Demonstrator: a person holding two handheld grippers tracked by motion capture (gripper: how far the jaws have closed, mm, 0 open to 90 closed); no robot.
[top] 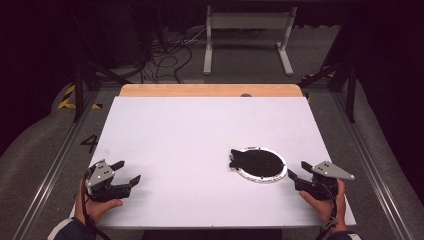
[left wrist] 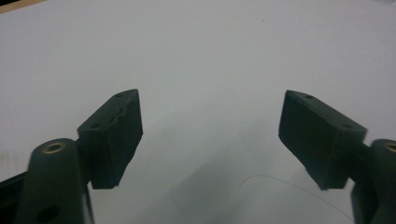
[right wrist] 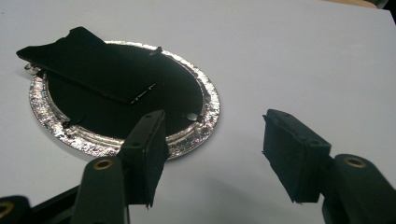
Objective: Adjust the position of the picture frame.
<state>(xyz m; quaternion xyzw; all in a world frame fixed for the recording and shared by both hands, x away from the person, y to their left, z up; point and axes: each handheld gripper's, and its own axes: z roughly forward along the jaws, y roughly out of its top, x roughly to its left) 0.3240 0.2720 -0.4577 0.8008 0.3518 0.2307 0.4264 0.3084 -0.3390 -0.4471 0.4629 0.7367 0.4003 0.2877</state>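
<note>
A round black plate with a shiny silver rim (top: 259, 164) (right wrist: 116, 142) lies on the white table, right of centre. A flat black piece (top: 239, 159) (right wrist: 88, 65) rests across its left side and sticks out past the rim. My right gripper (top: 298, 170) (right wrist: 215, 154) is open just to the right of the plate, and its left jaw stands in front of the plate's near rim in the right gripper view. My left gripper (top: 126, 172) (left wrist: 210, 140) is open over bare table at the near left, with nothing between its jaws.
The white table top (top: 190, 135) has a wooden strip (top: 210, 90) along its far edge. Beyond it stand a white metal frame (top: 247, 30) and loose cables (top: 165, 52) on the floor. Metal rails (top: 60, 160) run along both sides of the table.
</note>
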